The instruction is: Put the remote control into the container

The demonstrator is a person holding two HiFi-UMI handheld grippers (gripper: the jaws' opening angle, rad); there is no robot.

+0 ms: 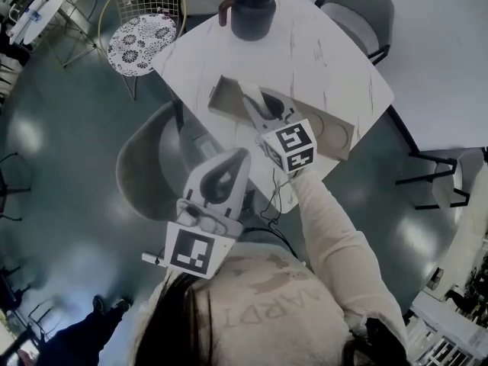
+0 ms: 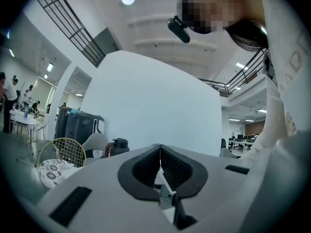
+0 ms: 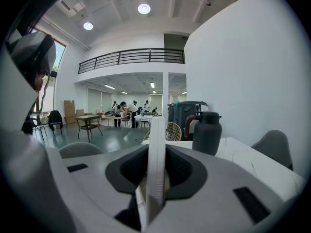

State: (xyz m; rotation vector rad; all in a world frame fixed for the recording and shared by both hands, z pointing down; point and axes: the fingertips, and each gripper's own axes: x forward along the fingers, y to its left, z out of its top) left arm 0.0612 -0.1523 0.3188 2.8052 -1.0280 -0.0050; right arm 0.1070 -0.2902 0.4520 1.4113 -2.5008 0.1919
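Remote control (image 3: 156, 125), white and seen edge-on, is pinched in the right tongs (image 1: 255, 107) over the cardboard container (image 1: 221, 97) on the counter (image 1: 305, 44) (a dark jug (image 1: 252, 10) stands farther back). Left tongs (image 2: 160, 152) are closed, empty.

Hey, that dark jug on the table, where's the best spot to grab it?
Probably its curved handle: the jug stands upright and its body looks wide. Come in level from the side of the wire chair, where the handle sticks out.
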